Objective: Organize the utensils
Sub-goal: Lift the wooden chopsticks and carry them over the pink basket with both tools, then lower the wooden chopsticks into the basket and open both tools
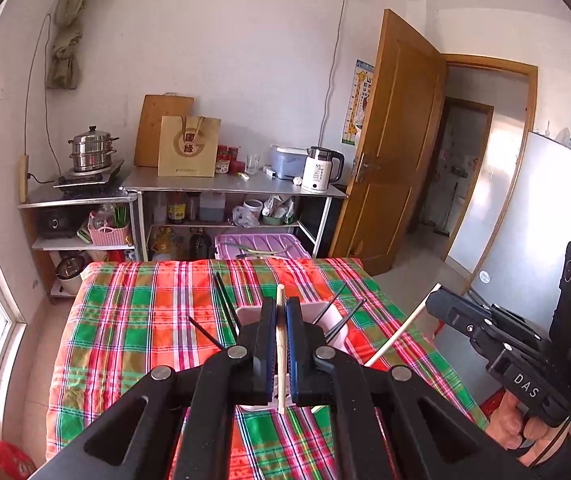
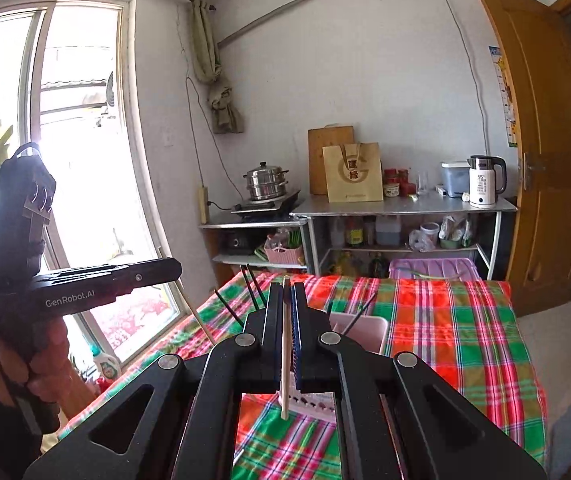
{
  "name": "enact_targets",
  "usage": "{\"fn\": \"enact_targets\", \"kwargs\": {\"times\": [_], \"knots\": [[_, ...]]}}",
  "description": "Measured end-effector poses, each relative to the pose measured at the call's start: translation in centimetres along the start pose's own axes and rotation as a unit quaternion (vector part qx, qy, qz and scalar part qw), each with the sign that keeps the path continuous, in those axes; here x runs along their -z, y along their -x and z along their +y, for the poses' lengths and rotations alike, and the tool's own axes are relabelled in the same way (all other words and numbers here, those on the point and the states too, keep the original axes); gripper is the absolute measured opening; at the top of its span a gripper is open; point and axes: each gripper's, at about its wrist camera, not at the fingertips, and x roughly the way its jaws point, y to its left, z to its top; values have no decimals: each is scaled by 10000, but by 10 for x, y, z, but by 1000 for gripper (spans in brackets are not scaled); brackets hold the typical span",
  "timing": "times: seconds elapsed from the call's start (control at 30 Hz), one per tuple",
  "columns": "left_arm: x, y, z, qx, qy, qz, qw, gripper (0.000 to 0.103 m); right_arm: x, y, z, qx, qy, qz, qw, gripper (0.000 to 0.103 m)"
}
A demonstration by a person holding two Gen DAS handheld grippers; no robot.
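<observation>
- Your left tool has its jaws pressed together on a pale wooden chopstick, which stands nearly upright between the black pad and the blue pad.
- That chopstick pokes out above the jaw tips at 12 o'clock and hangs out below them at 6 o'clock, clear of the cloth.
- Your right tool is clamped the same way on a second pale wooden chopstick, gripped between its pads with the lower end free above the cloth.
- In the left wrist view your right tool shows again at 3 o'clock, its light stick slanting down toward the worktop.
- In the right wrist view your left tool sits at 9 o'clock, a hand wrapped round its grip, with its stick angling down past the window.
- Below both tools lies the worktop covered in a red, green and white plaid cloth.
- On it, just behind the jaws, sits a pale pink rectangular plastic utensil holder.
- Thin black chopsticks lean out of that holder at 11 o'clock and at 1 o'clock.
- How many black sticks there are, I can't tell; your jaws cover most of the holder.
- Far back at 12 o'clock, a metal shelf carries a white electric kettle and a brown paper bag.
</observation>
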Motion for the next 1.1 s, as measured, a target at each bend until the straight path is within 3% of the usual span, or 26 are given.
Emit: {"fn": "enact_targets", "kwargs": {"times": [0.37, 0.77, 1.1], "knots": [[-30, -40, 6, -125, -87, -106, 9998, 4, -20, -34, -7, 157, -25, -187, 9997, 4], [7, -91, 21, -32, -7, 228, 9997, 4, 12, -68, -13, 233, -65, 235, 9994, 4], [40, -110, 27, -2, 13, 556, 9985, 4, 37, -79, -12, 260, -50, 590, 9979, 4]]}}
